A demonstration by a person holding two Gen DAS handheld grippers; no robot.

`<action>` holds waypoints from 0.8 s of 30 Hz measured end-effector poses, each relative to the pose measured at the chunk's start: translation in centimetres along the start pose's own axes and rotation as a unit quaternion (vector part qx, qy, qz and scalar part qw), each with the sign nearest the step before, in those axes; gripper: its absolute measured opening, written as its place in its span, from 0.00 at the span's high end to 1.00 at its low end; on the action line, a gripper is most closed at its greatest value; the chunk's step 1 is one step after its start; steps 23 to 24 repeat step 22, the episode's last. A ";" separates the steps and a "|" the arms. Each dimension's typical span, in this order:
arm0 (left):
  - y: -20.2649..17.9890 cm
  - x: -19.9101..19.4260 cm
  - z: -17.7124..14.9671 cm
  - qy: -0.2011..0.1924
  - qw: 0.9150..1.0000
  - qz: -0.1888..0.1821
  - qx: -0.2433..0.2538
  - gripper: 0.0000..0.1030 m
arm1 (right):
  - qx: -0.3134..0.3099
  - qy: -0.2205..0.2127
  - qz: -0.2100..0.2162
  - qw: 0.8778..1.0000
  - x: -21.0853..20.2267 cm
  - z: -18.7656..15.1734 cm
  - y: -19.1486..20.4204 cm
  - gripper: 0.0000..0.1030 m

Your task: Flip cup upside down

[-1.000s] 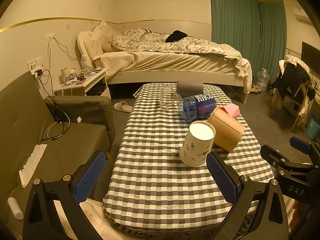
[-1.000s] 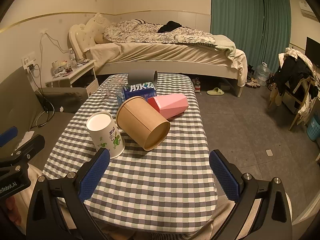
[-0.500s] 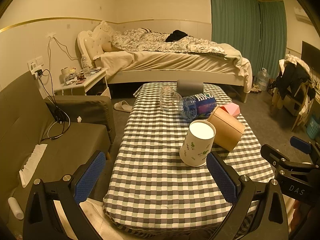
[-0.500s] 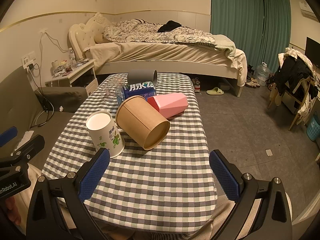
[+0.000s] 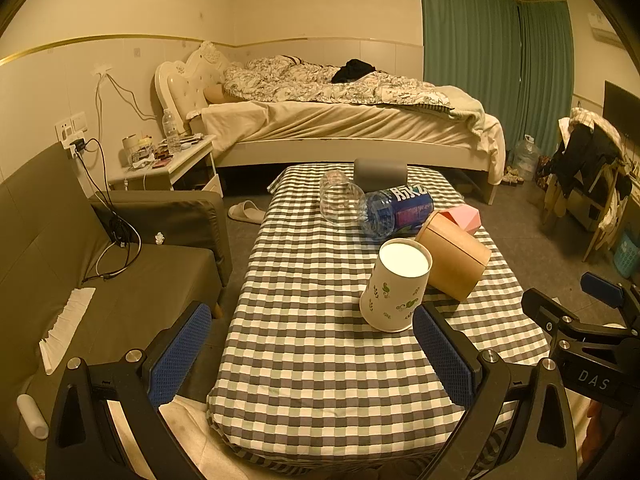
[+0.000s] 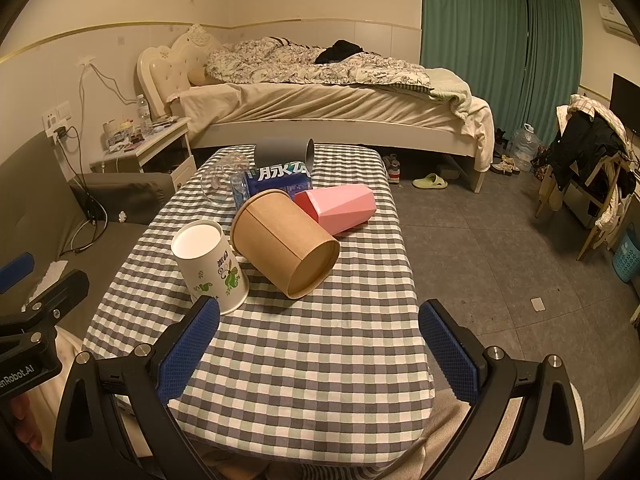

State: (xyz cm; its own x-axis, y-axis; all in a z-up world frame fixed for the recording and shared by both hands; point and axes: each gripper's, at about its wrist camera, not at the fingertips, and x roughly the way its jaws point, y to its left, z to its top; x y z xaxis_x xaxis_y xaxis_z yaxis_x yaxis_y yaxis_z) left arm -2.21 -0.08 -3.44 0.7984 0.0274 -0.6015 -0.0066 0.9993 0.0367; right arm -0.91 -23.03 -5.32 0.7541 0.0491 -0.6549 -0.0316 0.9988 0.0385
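Note:
A white paper cup with green leaf print (image 5: pixel 396 286) (image 6: pixel 210 266) stands upside down on the checkered table (image 5: pixel 320 352) (image 6: pixel 320 360), wide mouth down. A brown paper cup (image 5: pixel 454 260) (image 6: pixel 286 246) lies on its side beside it, touching it. A pink faceted cup (image 6: pixel 338 208) (image 5: pixel 462 218), a clear glass (image 5: pixel 340 202), a grey cup (image 5: pixel 380 172) and a blue bottle (image 5: pixel 396 210) lie further back. My left gripper (image 5: pixel 312 352) is open and empty, near the table's front edge. My right gripper (image 6: pixel 318 352) is open and empty, in front of the cups.
A grey sofa (image 5: pixel 80 280) stands left of the table, a nightstand (image 5: pixel 168 160) and bed (image 5: pixel 340 120) behind it. A chair piled with clothes (image 6: pixel 588 160) stands at the right. Open floor (image 6: pixel 500 260) lies right of the table.

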 end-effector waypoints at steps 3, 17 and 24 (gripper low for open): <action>0.0 0.0 0.0 0.000 1.000 0.000 0.000 0.00 | 0.000 0.001 0.000 1.000 0.0 0.0 0.0 0.03; -0.1 0.0 0.0 0.000 1.000 0.000 0.000 0.00 | 0.000 0.002 -0.001 1.000 0.1 -0.2 -0.1 0.03; 0.0 -0.2 -0.2 -0.008 1.000 0.001 0.004 0.00 | 0.000 0.002 -0.001 1.000 0.1 -0.1 -0.1 0.03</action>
